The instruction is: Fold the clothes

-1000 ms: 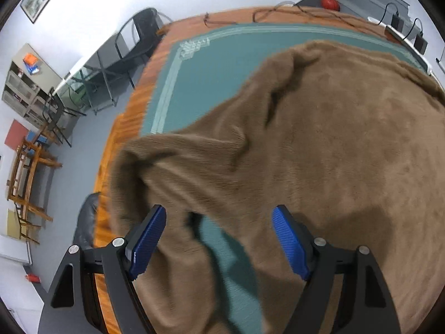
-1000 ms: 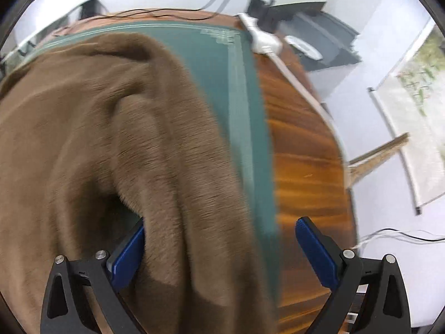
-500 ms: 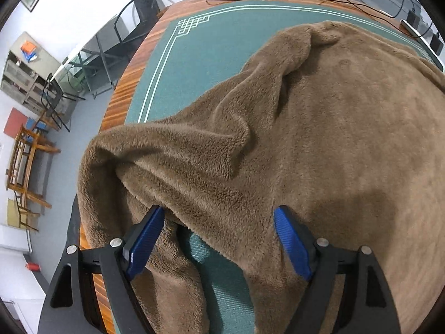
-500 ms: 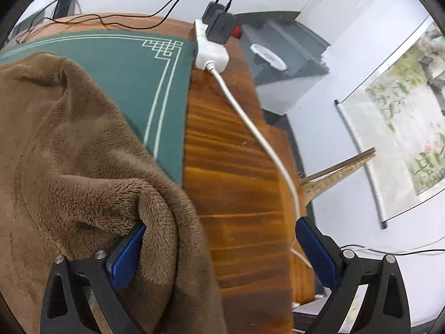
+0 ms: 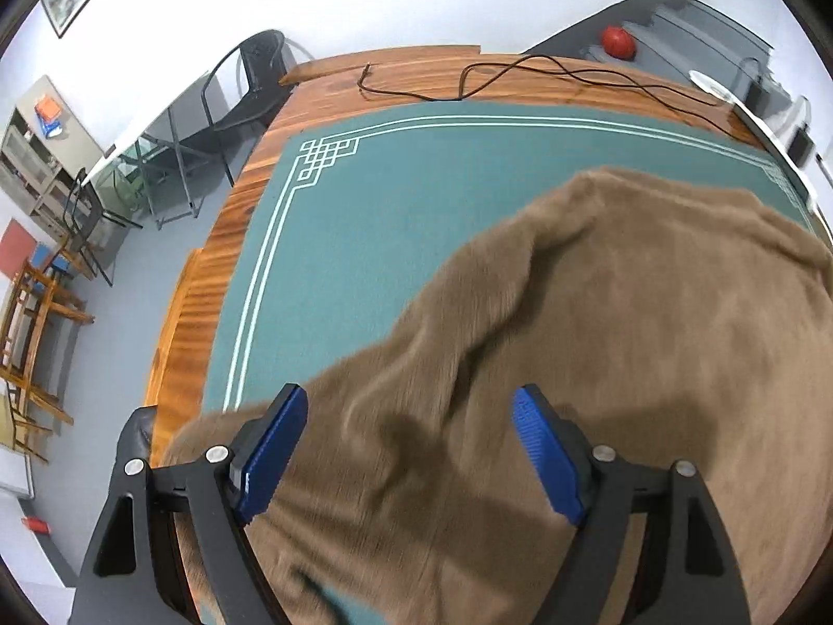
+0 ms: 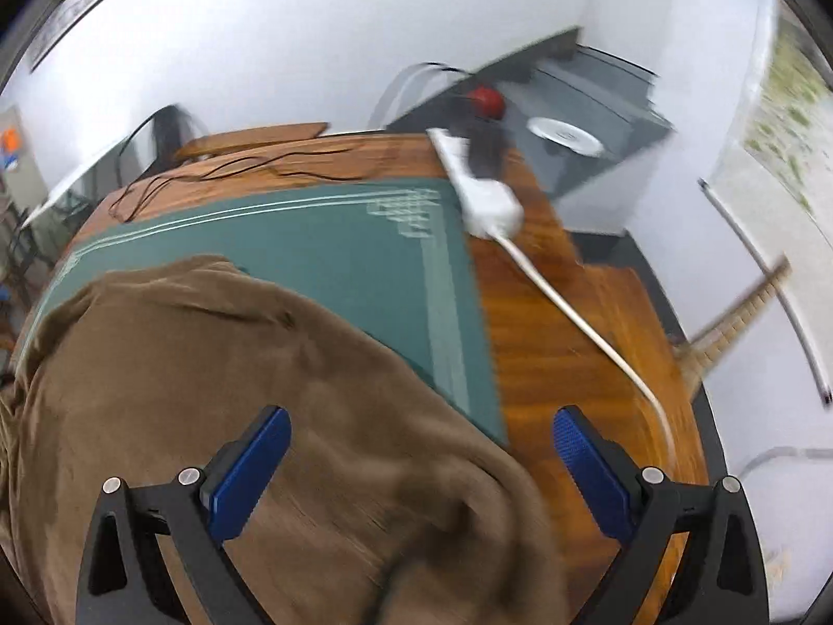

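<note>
One brown garment (image 5: 598, 344), two spread tools

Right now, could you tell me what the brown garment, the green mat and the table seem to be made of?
Brown garment: looks like plush fleece, matte and fuzzy, with soft rounded folds. Green mat: probably felt or woven cloth, flat and matte, with printed white border lines. Table: wood or wood veneer, with striped orange grain and a slight sheen.

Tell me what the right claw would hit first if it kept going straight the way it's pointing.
Most likely the fuzzy brown fleece garment, which fills the space between the open right claw and the green table mat beyond. Motion blur leaves the depth unclear.
</note>
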The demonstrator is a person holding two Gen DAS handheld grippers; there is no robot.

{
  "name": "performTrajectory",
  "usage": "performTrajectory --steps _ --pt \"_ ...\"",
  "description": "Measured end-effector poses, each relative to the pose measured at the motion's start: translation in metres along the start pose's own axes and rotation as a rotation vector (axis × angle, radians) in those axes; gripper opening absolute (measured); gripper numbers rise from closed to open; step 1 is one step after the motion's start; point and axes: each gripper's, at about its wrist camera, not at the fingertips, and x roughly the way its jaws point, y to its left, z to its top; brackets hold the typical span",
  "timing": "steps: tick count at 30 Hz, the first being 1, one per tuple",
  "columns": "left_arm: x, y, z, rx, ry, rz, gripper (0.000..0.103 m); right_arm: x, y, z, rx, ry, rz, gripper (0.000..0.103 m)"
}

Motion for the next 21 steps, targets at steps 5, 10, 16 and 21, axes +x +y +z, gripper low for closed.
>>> performTrajectory --steps 5,10,16,21 --pt "0.033 -0.005 0.036 -0.007 0.006 0.103 0.084 0.052 0.051 0.026 -0.096 0.056 0.01 0.102" --pt "0.067 -0.001 0.062 -0.02 0.026 0.162 0.084 0.092 0.057 0.041 -0.095 0.103 -0.046 0.102" --pt "0.092 0.004 0.078 -0.056 0.014 0.182 0.084 0.13 0.042 0.056 -0.021 0.133 -0.091 0.102" --pt "0.105 -0.003 0.09 -0.019 0.011 0.24 0.084 0.143 0.044 0.062 -0.008 0.126 -0.097 0.102"
